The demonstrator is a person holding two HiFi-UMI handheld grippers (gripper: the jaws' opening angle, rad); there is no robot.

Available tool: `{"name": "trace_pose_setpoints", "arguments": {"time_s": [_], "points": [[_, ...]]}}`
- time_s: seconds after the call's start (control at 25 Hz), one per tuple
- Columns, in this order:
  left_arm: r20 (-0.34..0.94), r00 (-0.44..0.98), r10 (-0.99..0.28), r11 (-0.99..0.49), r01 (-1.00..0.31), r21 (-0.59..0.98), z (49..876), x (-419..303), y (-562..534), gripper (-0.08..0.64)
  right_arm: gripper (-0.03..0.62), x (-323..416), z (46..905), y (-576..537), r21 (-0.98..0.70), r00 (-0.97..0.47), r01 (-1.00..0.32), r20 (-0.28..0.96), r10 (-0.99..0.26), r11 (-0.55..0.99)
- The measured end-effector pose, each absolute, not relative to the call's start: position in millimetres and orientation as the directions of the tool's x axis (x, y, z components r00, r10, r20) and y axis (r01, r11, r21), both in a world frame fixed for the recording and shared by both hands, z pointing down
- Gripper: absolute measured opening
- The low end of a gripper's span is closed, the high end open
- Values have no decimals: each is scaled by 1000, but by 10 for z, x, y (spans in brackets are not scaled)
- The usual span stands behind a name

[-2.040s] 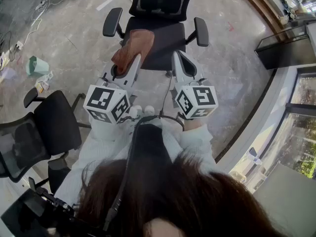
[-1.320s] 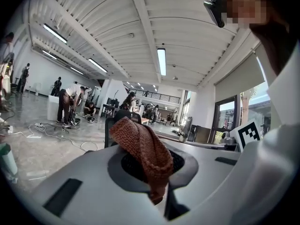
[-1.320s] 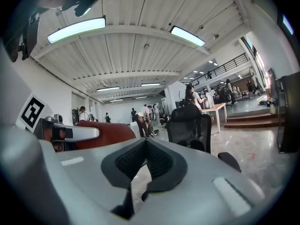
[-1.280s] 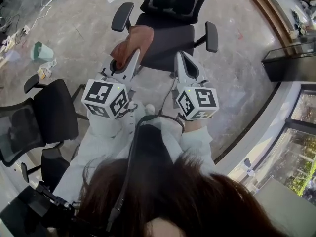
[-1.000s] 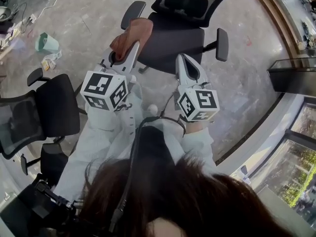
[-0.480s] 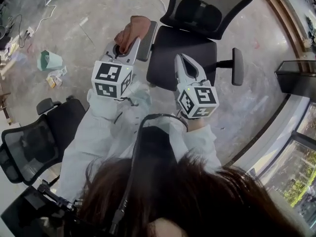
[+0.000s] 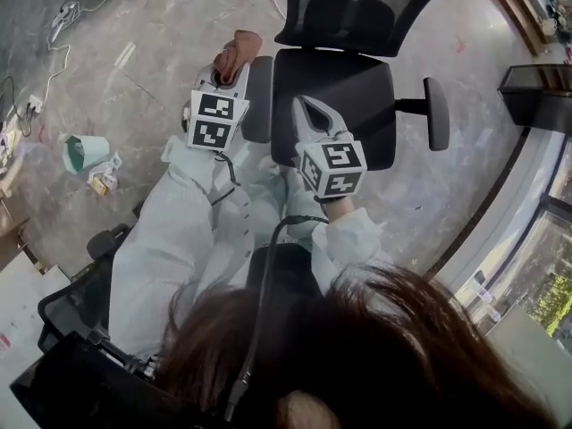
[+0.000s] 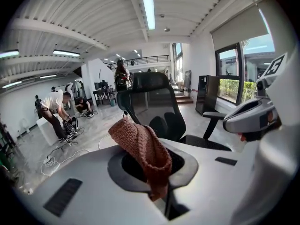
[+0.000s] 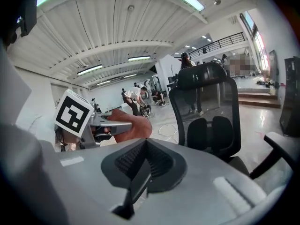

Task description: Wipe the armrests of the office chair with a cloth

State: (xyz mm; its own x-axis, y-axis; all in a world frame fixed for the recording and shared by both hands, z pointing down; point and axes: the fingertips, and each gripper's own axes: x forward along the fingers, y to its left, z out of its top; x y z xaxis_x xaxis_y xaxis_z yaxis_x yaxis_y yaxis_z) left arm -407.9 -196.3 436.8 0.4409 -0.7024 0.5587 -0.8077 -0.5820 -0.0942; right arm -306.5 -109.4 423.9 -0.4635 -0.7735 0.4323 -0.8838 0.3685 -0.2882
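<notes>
Cloth [image 7: 237, 47]: rust-brown knit, clamped in left gripper [image 7: 225, 66], bunched beyond its tips | armrest [image 7: 259, 96]: just right of that gripper | right gripper [image 7: 307, 107]: jaws together, empty.

Rust-brown knitted cloth [image 7: 236, 48], pinched in left hand-held gripper [image 7: 232, 68], beside armrest [image 7: 258, 98] of black office chair [image 7: 332, 96]

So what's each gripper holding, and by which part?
The left gripper pinches the cloth by one end; the rest drapes over its jaws. The right gripper is shut, empty.
</notes>
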Motion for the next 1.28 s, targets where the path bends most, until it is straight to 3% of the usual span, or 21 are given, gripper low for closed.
{"name": "trace_pose_setpoints", "arguments": {"time_s": [0.24, 0.36, 0.6, 1.28], "points": [[700, 306, -646, -703, -595, -389, 5132, -3917, -2357, 37, 0, -3029, 4478, -1244, -326, -461, -883, 467, -755, 337], [735, 290, -612, -757, -482, -441, 5457, -3733, -2448, 37, 0, -2905, 4578, -1254, -340, -454, -885, 487, -746, 318], [874, 317, -368, -881, -421, -218, 5995, -3592, -1907, 37, 0, -2695, 4743, -1156, -358, -436, -892, 524, -731, 275], [883, 390, -261, -875, -481, -46, 5738, -3678, -82, 37, 0, -2742, 4486, -1094, -388, -472, -870, 479, -740, 304]]}}
